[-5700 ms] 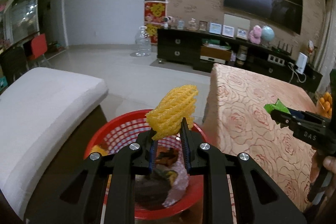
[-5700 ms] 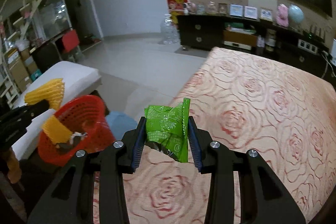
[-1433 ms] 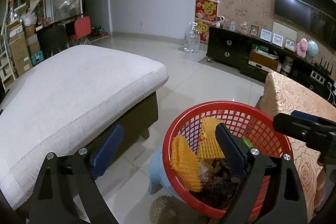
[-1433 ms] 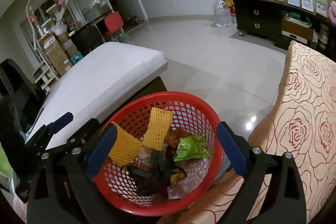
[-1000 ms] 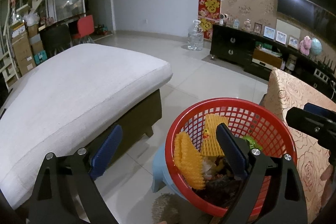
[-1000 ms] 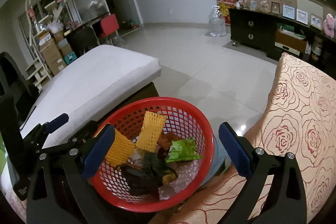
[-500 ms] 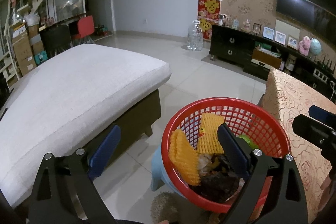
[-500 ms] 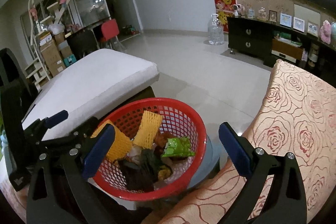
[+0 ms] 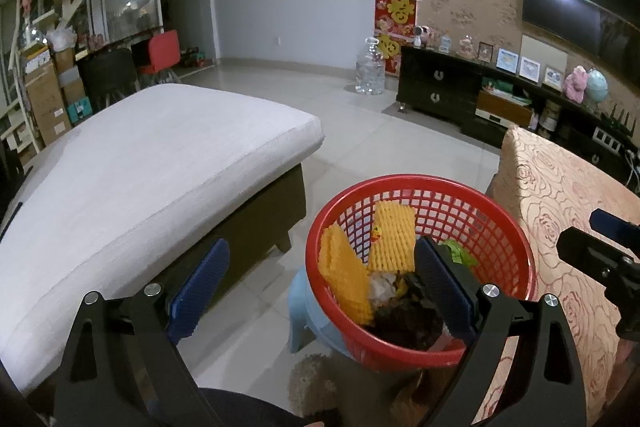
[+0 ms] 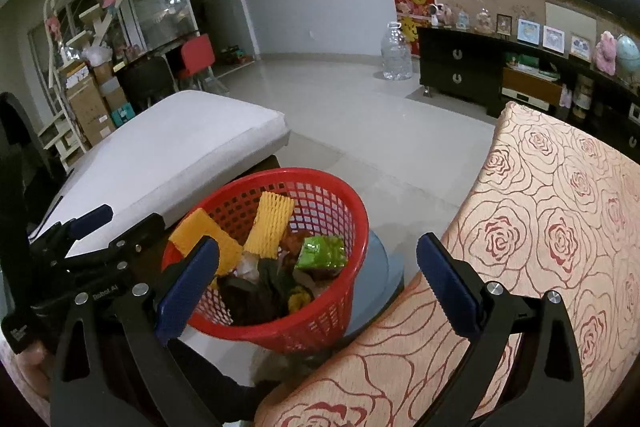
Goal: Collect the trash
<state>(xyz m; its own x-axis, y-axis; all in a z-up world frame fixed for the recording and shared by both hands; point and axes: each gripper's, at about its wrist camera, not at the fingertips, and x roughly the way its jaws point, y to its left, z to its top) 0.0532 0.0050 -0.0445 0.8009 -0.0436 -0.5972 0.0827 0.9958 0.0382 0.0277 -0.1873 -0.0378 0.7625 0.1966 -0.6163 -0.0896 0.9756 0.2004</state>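
Two grippers, both yours: left gripper (image 9: 320, 287) spread wide, empty; right gripper (image 10: 316, 275) likewise spread, empty. Red plastic mesh basket (image 10: 344, 203) on a pale blue stool (image 10: 376, 267) contains two yellow foam fruit nets (image 10: 270, 223), one green crumpled wrapper (image 10: 320, 253) and dark scraps. Rose-patterned tablecloth (image 10: 560, 227), visible part: no trash showing. Collection appears largely done; check the unseen table area.

1. The red basket (image 10: 320, 323) looks like plastic with holes.
2. The yellow foam nets (image 10: 270, 227) look soft and bumpy.
3. The green wrapper (image 10: 320, 253) is shiny.
4. The floor (image 9: 384, 131) is smooth, glossy tile.
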